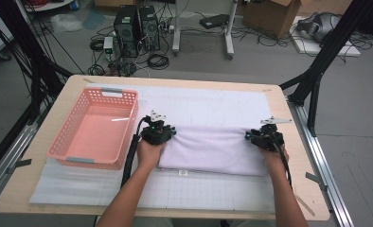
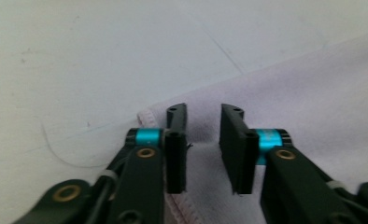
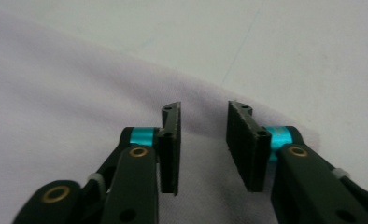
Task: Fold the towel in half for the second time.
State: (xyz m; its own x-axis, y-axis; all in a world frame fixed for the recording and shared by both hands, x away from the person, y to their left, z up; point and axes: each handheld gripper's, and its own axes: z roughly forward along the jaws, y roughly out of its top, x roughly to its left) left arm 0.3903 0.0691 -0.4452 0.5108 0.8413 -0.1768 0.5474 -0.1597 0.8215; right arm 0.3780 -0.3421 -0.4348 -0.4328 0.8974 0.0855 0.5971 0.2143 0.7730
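Folded cloth (image 1: 212, 150), pale lilac, lay on the white mat (image 1: 199, 106) in the middle of the bench (image 1: 52, 187), a little nearer to the right edge, with its long side along the near edge. From the high view, the left gripper (image 1: 168, 134) sat at the far left corner of the cloth and the right gripper (image 1: 253, 137) at the far right corner, each in a hand coming from the near edge. A pink basket (image 1: 95, 128) stood on the left part of the bench, just beside the left gripper and apart from the cloth. Whether the jaws were closed could not be told from above.

The left gripper view gave what the high view did not: the jaws stood partly open above the stitched hem corner of the cloth (image 2: 313, 102), with a clear gap between them. No fabric was pinched between the pads (image 2: 175, 154). The bare mat (image 2: 102, 60) showed beyond the corner.

The right gripper view showed the same on the other side. The jaws stood partly open over the rounded fold of the cloth (image 3: 70, 107), with the cloth under the gap and nothing pressed by the pads (image 3: 245, 144). A thin grid line of the mat (image 3: 313, 56) ran away behind them.
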